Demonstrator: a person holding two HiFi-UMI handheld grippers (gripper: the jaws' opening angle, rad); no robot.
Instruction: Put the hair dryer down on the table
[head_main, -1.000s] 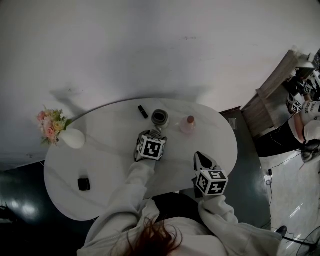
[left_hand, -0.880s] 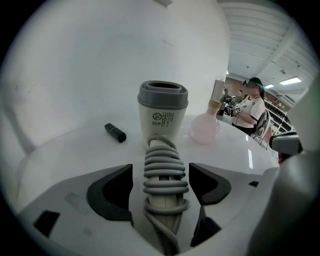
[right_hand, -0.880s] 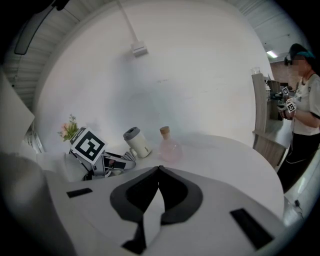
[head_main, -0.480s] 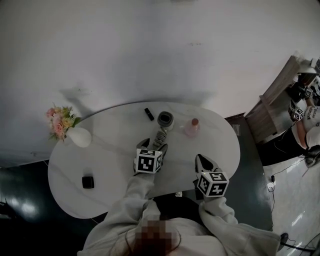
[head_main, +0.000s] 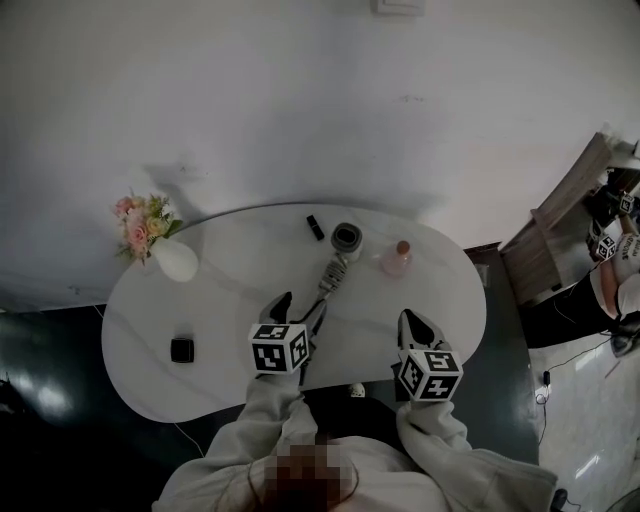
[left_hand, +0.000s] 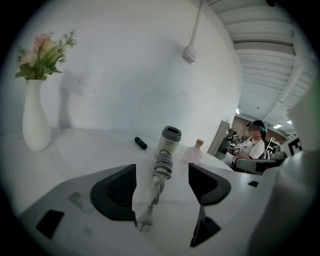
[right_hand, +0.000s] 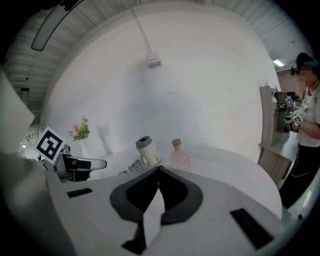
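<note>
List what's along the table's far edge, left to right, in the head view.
vase of flowers → black tube → hair dryer → pink bottle

You are looking down on a white oval table (head_main: 220, 300). A vase of flowers (head_main: 175, 262) is standing at its far left edge and a small black box (head_main: 182, 350) is sitting near its left end. A black stick (head_main: 315, 227), the hair dryer (head_main: 340, 255) and a pink bottle (head_main: 397, 260) are resting toward the far side.
</note>
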